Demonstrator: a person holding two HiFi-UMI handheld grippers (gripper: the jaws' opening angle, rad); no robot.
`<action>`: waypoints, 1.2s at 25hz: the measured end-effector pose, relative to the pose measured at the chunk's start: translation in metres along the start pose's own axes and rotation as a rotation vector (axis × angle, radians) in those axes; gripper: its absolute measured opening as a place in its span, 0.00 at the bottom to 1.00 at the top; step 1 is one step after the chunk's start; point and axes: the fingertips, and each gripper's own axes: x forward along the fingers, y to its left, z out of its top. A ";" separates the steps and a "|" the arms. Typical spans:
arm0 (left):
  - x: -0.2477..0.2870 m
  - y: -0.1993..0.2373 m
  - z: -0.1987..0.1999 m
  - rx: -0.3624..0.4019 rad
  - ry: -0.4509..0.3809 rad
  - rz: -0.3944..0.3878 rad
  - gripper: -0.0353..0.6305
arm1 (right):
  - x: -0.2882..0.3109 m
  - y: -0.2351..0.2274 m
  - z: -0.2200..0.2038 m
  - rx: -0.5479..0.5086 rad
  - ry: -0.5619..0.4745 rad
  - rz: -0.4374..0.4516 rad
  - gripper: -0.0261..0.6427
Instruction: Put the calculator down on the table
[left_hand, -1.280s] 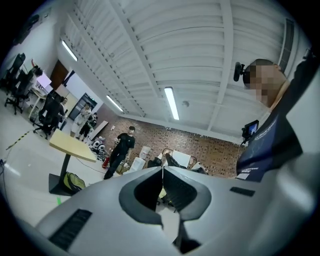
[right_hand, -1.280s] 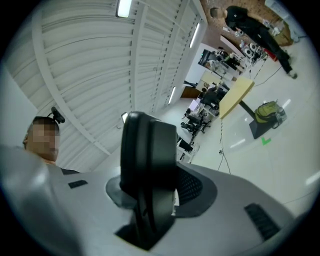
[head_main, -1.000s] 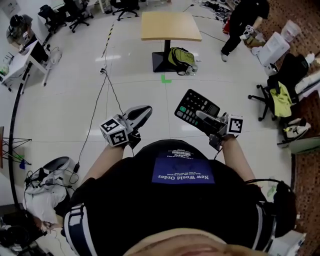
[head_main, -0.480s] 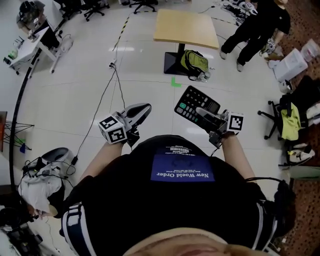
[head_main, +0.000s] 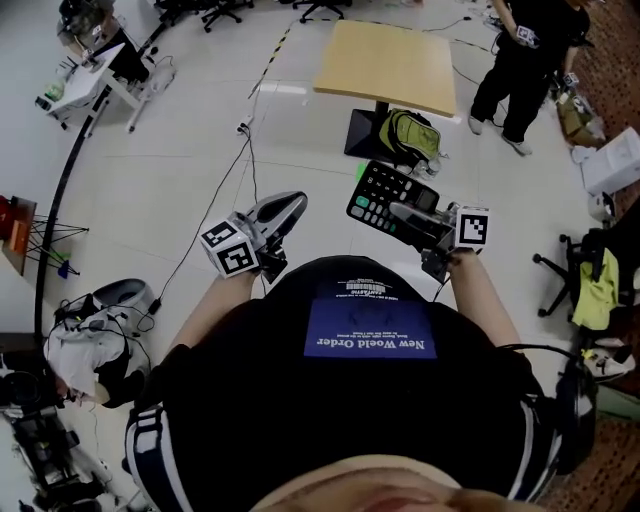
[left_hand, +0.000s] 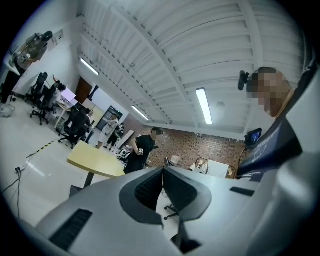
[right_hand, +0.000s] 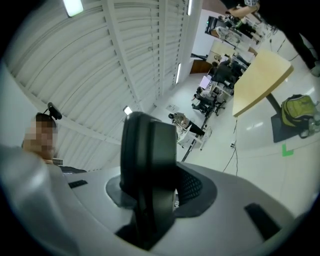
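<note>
A black calculator (head_main: 384, 197) with green and white keys is carried in the air in front of the person, with my right gripper (head_main: 398, 212) shut on its near edge. In the right gripper view the calculator (right_hand: 148, 165) stands edge-on between the jaws. My left gripper (head_main: 290, 206) is held out beside it at the left, shut with nothing in it; its jaws (left_hand: 162, 187) meet in the left gripper view. A square wooden table (head_main: 389, 68) on a black pedestal stands ahead on the white floor, also seen as the table (left_hand: 95, 160) and the table (right_hand: 260, 82).
A green backpack (head_main: 411, 138) leans at the table's foot. A person in black (head_main: 528, 55) stands right of the table. A cable (head_main: 238, 170) runs across the floor at left. Office chairs (head_main: 585, 280) and desks (head_main: 95, 70) line the room's sides.
The person has walked toward the table with both grippers held out: table and backpack are nearer in the head view. The calculator stays gripped.
</note>
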 end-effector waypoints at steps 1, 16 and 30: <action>0.008 0.002 0.000 -0.001 0.012 0.001 0.06 | -0.002 -0.007 0.006 0.011 -0.005 0.001 0.22; 0.087 0.154 0.053 -0.061 0.021 -0.146 0.06 | 0.052 -0.107 0.114 0.016 -0.088 -0.126 0.22; 0.143 0.322 0.122 -0.029 0.134 -0.264 0.06 | 0.142 -0.209 0.209 0.106 -0.174 -0.261 0.22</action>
